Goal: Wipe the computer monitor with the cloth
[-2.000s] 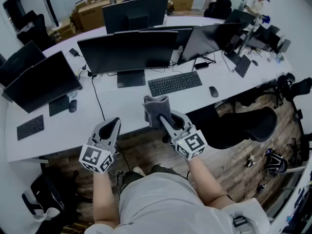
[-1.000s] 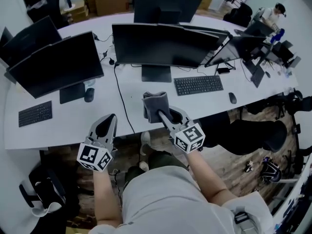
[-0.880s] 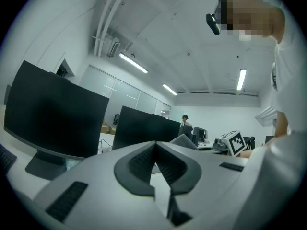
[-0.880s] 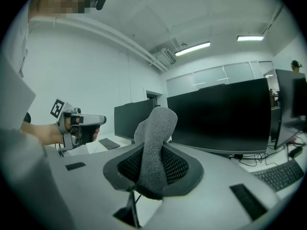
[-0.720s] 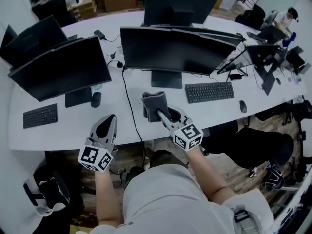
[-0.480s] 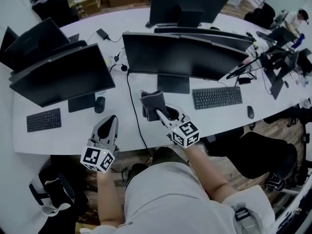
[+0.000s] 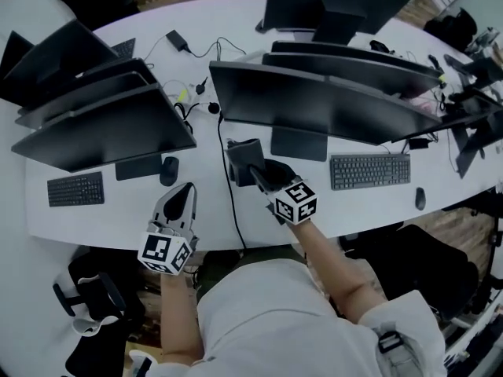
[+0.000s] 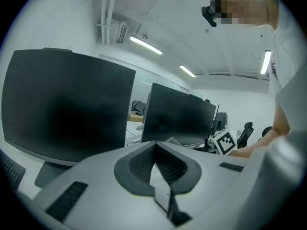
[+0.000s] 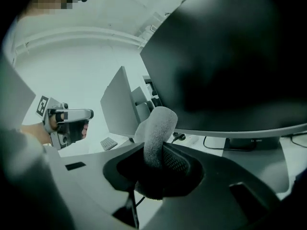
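While the right tongs (image 7: 255, 171) clamp the grey cloth (image 7: 242, 154) near the monitor (image 7: 330, 108), the left tongs (image 7: 185, 190) sit closed, empty.

Desk (image 7: 236, 34), as I am viewing it: left monitor (image 7: 102, 128) and centre monitor (image 7: 330, 104) are standing side by side, a keyboard (image 7: 369, 171) lying before the latter. Cloth (image 7: 244, 157) is sitting in my right gripper (image 7: 253, 171) before the centre monitor's left end; left gripper (image 7: 182, 199) is hovering leftward, nearer me.

Colours were logged: cloth (image 7: 244, 157) grey and fuzzy; monitor (image 7: 330, 108) black, screen dark; desk (image 7: 102, 210) white; keyboard (image 7: 369, 170) black. Left claw (image 7: 185, 192) and right claw (image 7: 257, 173) were noted light grey, their cubes patterned with black-and-white square markers.
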Motion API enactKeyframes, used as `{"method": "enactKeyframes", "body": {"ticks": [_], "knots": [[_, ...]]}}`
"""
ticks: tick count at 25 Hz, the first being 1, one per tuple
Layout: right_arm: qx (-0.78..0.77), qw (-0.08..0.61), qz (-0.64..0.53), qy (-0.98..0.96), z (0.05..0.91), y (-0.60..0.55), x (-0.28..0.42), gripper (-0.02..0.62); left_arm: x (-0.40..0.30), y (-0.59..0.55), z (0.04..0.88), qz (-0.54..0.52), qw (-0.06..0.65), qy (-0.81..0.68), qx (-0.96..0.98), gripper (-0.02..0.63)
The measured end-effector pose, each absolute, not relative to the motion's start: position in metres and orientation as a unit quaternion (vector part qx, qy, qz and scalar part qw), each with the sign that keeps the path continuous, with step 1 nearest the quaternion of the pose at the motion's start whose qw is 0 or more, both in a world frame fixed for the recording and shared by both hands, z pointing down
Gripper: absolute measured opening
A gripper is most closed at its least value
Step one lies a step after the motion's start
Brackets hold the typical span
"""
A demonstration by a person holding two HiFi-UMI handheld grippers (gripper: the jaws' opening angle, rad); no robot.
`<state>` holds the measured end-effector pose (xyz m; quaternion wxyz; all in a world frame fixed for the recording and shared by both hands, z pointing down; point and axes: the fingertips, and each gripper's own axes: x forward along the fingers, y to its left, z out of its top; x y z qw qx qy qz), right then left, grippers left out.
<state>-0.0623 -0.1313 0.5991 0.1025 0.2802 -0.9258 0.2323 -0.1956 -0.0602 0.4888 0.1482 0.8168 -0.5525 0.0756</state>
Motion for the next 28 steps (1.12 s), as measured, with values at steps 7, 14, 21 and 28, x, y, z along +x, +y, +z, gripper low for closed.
{"method": "enactKeyframes", "body": {"ticks": [7,14,21,28], "knots": [[0.282,0.11,0.282,-0.91,0.638,-0.157,-0.095,0.094,-0.217,-0.076,0.508,0.097,0.17,-0.554,0.809,-0.003],[0.313,0.103,0.343,-0.88,0.671,-0.187,-0.114,0.094,-0.236,-0.081,0.531,0.12,0.196,-0.528,0.818,-0.003],[0.345,0.092,0.385,-0.851,0.697,-0.21,-0.126,0.094,-0.239,-0.082,0.551,0.139,0.221,-0.484,0.835,-0.003],[0.366,0.086,0.41,-0.831,0.714,-0.22,-0.136,0.095,-0.241,-0.088,0.556,0.143,0.223,-0.449,0.853,-0.003]]}}
